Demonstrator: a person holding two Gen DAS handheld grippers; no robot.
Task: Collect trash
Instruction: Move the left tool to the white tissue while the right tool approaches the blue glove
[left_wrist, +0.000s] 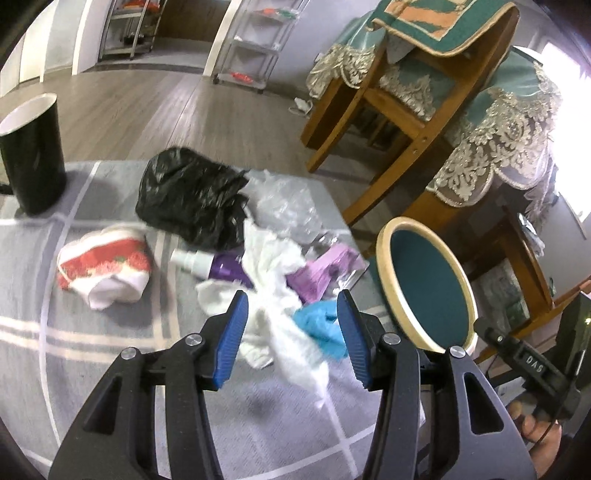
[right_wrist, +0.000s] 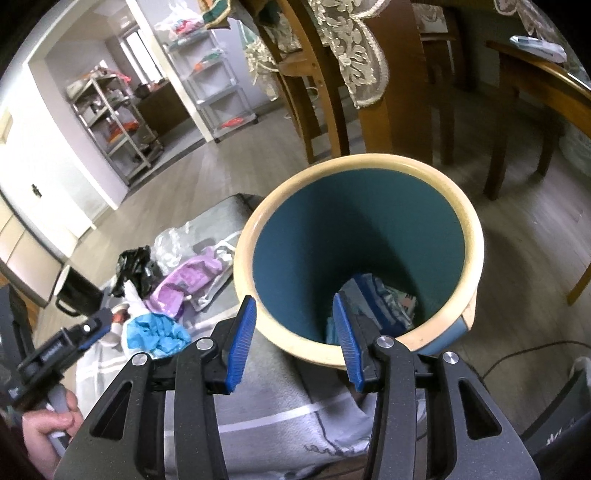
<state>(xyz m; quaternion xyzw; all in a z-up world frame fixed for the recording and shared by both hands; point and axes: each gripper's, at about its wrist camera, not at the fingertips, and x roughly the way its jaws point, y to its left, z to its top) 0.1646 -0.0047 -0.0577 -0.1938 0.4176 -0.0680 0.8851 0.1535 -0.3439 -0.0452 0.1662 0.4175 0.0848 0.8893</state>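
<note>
Trash lies on a grey mat: a black plastic bag, clear plastic, a white-and-purple bottle, white crumpled tissue, a purple wrapper, a blue crumpled glove and a red-and-white cloth. My left gripper is open just above the tissue and glove. A teal bin with a cream rim stands at the mat's right edge, with blue printed trash at its bottom. My right gripper is open and empty over the bin's near rim.
A black cup stands at the mat's far left. Wooden chairs and a lace-covered table stand behind the bin. Metal shelves stand far back. A cable runs on the wood floor right of the bin.
</note>
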